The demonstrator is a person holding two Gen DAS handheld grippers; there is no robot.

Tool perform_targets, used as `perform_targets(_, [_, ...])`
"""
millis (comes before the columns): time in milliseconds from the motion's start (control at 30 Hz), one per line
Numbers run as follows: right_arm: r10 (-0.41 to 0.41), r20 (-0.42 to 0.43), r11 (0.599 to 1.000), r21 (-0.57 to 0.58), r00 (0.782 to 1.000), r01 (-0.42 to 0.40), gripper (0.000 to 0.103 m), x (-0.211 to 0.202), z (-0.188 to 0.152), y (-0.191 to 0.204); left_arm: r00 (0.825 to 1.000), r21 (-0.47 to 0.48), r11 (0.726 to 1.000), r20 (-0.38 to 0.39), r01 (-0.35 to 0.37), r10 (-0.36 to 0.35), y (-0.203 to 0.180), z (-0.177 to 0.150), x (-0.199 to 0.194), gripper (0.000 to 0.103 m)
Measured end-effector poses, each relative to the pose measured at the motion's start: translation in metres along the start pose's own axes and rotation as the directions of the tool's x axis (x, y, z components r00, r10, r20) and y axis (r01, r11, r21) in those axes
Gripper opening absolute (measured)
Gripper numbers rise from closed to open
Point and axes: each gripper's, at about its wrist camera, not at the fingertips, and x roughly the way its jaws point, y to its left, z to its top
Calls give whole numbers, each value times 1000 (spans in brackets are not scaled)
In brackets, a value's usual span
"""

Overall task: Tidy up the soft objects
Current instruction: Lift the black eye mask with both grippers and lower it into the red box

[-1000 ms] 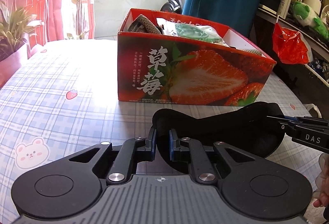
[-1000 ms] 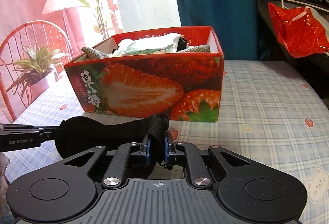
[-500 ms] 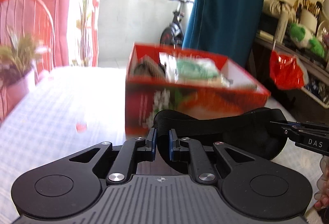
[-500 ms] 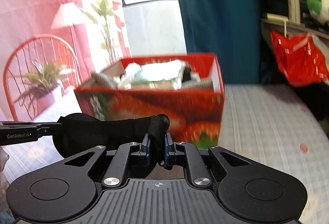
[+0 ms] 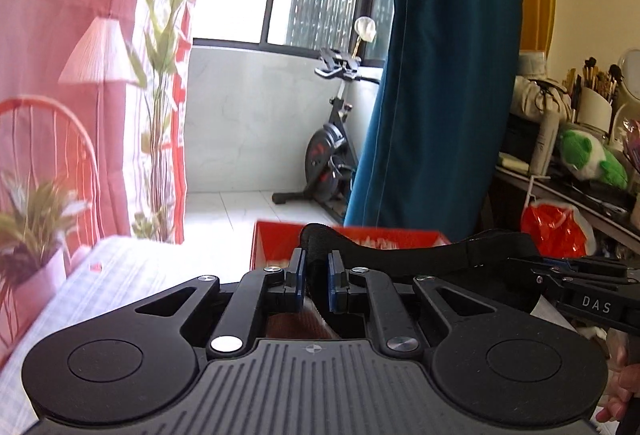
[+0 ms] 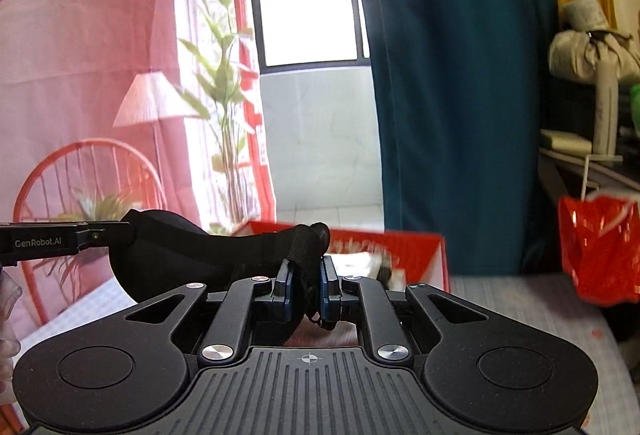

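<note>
Red box: lower walls hidden behind gripper bodies, contents blurred. Potted plant motion-blurred. A hand cut off at frame edge.

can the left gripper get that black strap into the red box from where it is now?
Probably yes. The left gripper and right gripper each clamp an end of the black strap, with the open red box just ahead and nothing between.
</note>
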Motion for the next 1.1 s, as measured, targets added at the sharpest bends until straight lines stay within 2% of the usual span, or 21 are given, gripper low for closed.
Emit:
perform_targets(167, [-27, 17, 999, -30, 999, 28, 12, 21, 20, -8, 1000, 27, 1000, 5, -6, 6, -5, 17, 24, 12])
perform_targets(367, [-62, -8, 998, -12, 998, 62, 12, 55, 23, -21, 999, 47, 999, -30, -10, 11, -5, 20, 56, 12])
perform_targets(500, [-79, -54, 997, 4, 995, 80, 12, 80, 16, -29, 997, 61, 998, -80, -9, 14, -5, 14, 81, 12])
perform_targets(667, [-85, -172, 992, 73, 981, 99, 12, 115, -4, -40, 983, 70, 998, -184, 9, 4, -6, -4, 111, 12])
perform_targets(733, [-90, -197, 992, 69, 976, 105, 12, 121, -13, -40, 979, 91, 996, -201, -2, 20, -7, -10, 117, 12])
perform_targets(933, [-92, -233, 987, 110, 968, 120, 12, 127, -29, -51, 969, 78, 997, -243, -18, 36, 8, -15, 127, 12])
perform_targets(1100, [-99, -243, 987, 96, 965, 125, 12, 132, -32, -52, 966, 81, 997, -256, -20, 40, 9, -16, 127, 12])
